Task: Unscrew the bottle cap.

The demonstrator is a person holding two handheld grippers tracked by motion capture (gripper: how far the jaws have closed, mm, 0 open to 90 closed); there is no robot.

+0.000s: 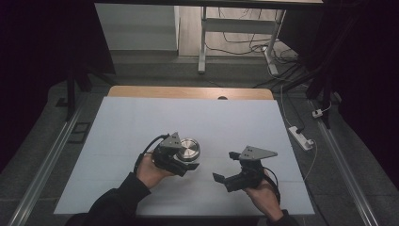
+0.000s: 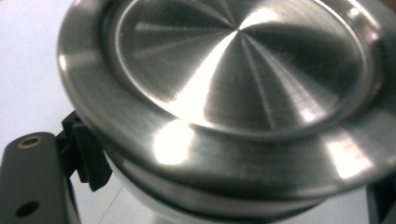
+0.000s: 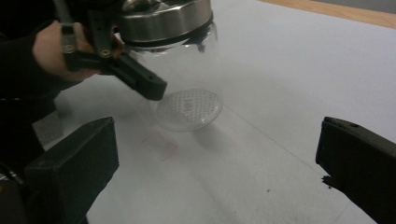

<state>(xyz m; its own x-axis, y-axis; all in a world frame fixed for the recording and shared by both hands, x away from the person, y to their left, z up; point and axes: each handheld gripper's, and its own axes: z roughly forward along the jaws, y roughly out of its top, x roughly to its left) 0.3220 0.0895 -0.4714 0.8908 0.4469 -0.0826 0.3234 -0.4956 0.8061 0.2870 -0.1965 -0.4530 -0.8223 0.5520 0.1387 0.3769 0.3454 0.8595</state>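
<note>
My left gripper (image 1: 187, 162) is shut on a clear glass jar with a brushed steel lid (image 1: 189, 149), holding it just below the lid. In the left gripper view the lid (image 2: 238, 79) is very close, with one black pad (image 2: 88, 156) pressed against the jar's neck. The right gripper view shows the jar tilted, its dimpled glass base (image 3: 189, 109) turned toward that camera and seemingly just off the table. My right gripper (image 1: 226, 166) stands open to the right of the jar, apart from it, its jaws (image 3: 215, 177) wide with nothing between them.
A white sheet (image 1: 188, 122) covers the table, with a wooden strip (image 1: 188, 92) along the far edge. A power strip (image 1: 301, 137) and cables lie on the floor to the right. Metal desk legs (image 1: 202, 47) stand beyond the table.
</note>
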